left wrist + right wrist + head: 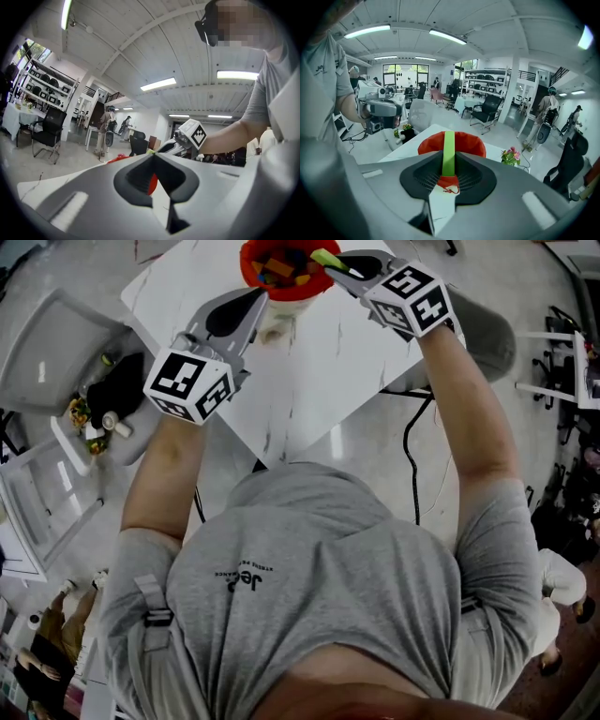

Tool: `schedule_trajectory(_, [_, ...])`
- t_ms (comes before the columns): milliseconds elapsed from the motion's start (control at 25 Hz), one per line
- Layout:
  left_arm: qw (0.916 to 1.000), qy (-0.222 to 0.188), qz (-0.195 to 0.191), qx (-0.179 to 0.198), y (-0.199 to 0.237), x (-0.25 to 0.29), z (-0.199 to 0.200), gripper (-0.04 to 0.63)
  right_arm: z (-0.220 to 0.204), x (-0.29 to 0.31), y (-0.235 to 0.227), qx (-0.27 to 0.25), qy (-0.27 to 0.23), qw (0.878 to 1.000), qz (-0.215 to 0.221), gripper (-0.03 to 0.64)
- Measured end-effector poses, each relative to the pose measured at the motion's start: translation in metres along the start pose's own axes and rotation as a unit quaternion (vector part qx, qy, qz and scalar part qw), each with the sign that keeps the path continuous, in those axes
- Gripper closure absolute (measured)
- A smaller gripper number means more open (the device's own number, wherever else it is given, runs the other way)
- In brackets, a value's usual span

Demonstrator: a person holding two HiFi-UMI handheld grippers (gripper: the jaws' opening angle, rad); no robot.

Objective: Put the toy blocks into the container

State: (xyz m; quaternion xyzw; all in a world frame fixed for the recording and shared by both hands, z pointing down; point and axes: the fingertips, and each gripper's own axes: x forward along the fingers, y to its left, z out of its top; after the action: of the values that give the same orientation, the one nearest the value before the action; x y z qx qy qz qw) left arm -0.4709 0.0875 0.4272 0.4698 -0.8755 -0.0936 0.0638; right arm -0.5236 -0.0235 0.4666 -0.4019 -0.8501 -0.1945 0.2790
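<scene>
Green block (448, 146) pinched by outstretched right tool (329, 264) over container (471, 143); left tool (264, 297) closed, empty.

An open-plan office or lab: black office chairs (486, 112), stocked shelving (487, 78), ceiling strip lights (447, 36), white tables (309, 381).

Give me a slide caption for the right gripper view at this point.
Right tool clamps a long flat green toy block at the rim of the round red container on the white table.
</scene>
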Motion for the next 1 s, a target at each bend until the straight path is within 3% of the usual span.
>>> schedule_trajectory(560, [0.9999, -0.007, 0.014, 0.002, 0.008, 0.001, 0.011, 0.538, 0.028, 0.037, -0.028, 0.016, 0.009, 0.999, -0.030, 0.541])
schedule_trajectory(600, [0.9999, -0.007, 0.014, 0.002, 0.008, 0.000, 0.010, 0.538, 0.030, 0.039, -0.027, 0.021, 0.003, 0.999, -0.026, 0.504])
schedule_trajectory(680, [0.9999, -0.006, 0.015, 0.001, 0.009, 0.000, 0.009, 0.540, 0.036, 0.040, -0.024, 0.029, -0.013, 0.999, -0.016, 0.358])
schedule_trajectory(1000, [0.9998, -0.005, 0.017, -0.004, 0.009, -0.003, 0.005, 0.538, 0.044, 0.032, -0.005, 0.030, -0.033, 0.999, 0.002, 0.342])
